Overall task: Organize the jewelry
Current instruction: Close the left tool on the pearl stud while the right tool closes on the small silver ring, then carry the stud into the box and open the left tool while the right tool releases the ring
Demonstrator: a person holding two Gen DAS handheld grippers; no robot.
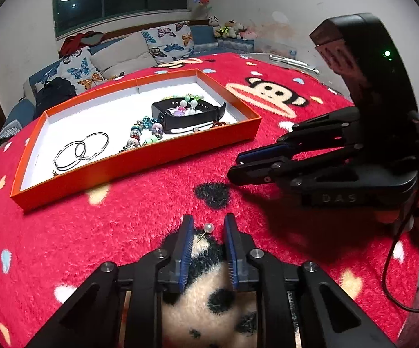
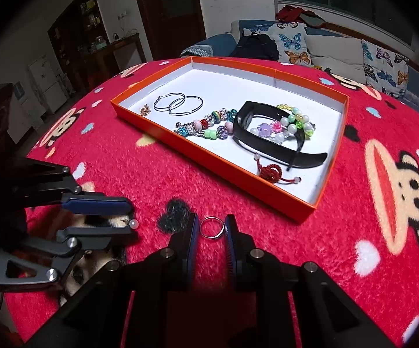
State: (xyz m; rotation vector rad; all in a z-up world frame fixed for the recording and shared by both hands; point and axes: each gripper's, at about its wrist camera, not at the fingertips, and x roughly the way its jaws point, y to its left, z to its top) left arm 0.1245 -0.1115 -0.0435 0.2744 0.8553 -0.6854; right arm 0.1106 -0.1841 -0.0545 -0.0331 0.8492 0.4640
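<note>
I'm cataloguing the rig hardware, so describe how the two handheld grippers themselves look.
Both are matte black linkage frames with silver pivot bolts and long flat fingers faced with ribbed blue pads. The right gripper carries "DAS" embossed on its base, a bulky black housing above with a green indicator light, and a thin black cable trailing down. A pinkish sleeve shows at the hand behind it. The left gripper has the same black frame and blue pads.

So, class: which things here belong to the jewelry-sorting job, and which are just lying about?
Part of the job: pearl pin, silver ring, orange tray, hoop earrings, beaded bracelets, black band.

Just lying about: butterfly cushions, stuffed toys, black backpack.
</note>
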